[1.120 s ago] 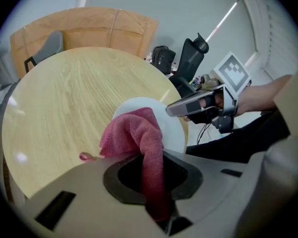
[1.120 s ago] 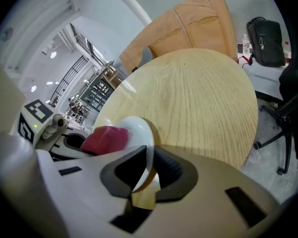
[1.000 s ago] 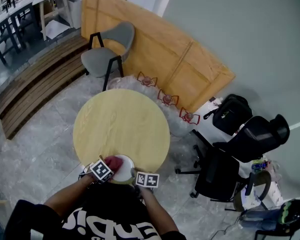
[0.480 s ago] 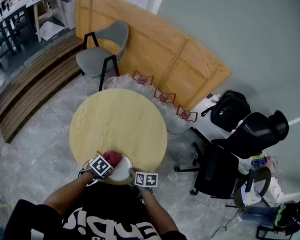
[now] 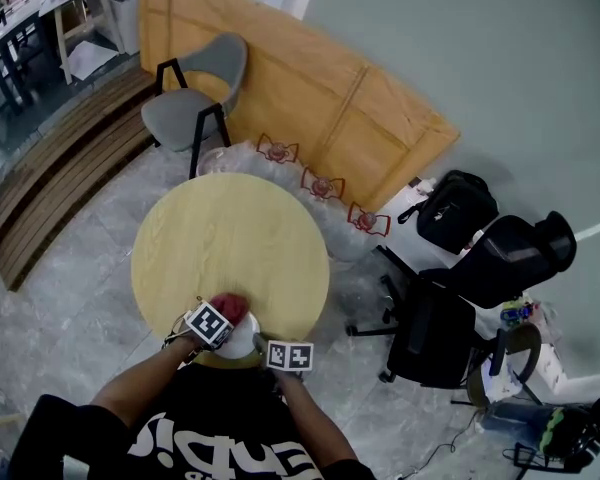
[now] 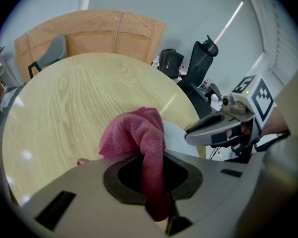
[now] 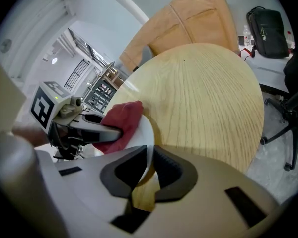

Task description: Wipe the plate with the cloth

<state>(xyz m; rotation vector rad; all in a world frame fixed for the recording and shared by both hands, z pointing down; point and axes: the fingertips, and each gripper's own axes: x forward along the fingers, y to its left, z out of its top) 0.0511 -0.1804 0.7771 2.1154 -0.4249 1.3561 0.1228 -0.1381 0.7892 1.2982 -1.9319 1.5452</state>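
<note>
- At the near edge of the round pale wooden table [image 5: 230,238], the right gripper [image 7: 150,170] had its jaws clamped on the rim of the white round plate [image 7: 147,133], which was held tilted.
- Above that same edge, the left gripper [image 6: 156,177] pinched the pink-red terry cloth [image 6: 139,133], whose length ran forward from the jaws onto the plate.

The person wears a black T-shirt [image 5: 230,438] with large white lettering across the front, and its short sleeves [image 5: 55,423] are black too. The left gripper [image 6: 156,182] and right gripper [image 7: 148,170] have pale grey moulded shells with dark matte jaw linings and slim, tapered grey fingers [image 6: 208,127]. Each carries a white cube [image 5: 208,323] printed with black square markers.
</note>
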